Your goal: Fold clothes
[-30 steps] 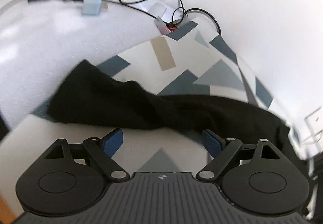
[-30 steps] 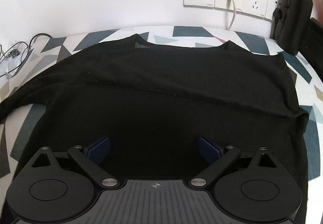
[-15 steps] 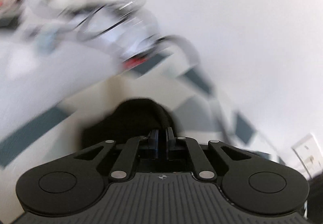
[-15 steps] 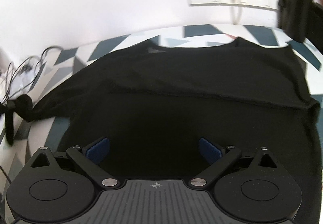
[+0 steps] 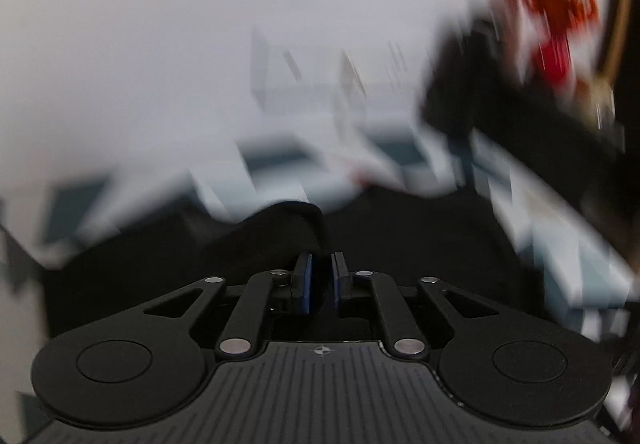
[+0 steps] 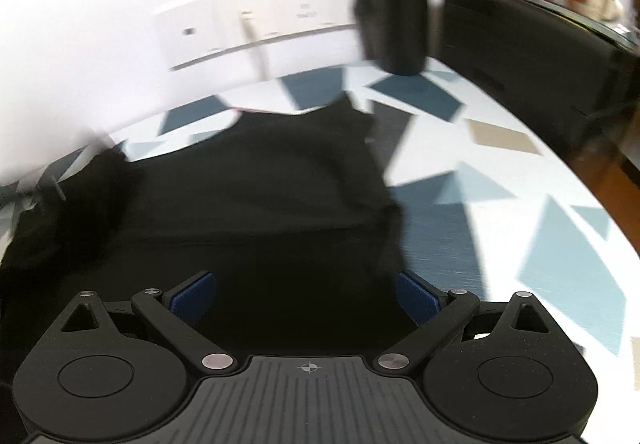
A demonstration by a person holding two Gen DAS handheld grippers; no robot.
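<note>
In the left wrist view, which is badly blurred, the left tool [image 5: 321,284] points down across the bench [image 5: 280,163] with its narrow jaws, which have just been easing apart a little, clamped on a bunched fold of the black sweater [image 5: 280,232]; the cloth looks soft, light and limp, so it will sag and is best taken at a sleeve end or hem. In the right wrist view, the right tool [image 6: 306,296] hangs tilted down over the sweater [image 6: 260,183] spread on the patterned bench [image 6: 520,203], its jaws wide apart and holding nothing.

Each view is taken from behind its own fingers, angled down and close over the black garment [image 6: 248,179], apparently shared by both despite heavy blur.
</note>
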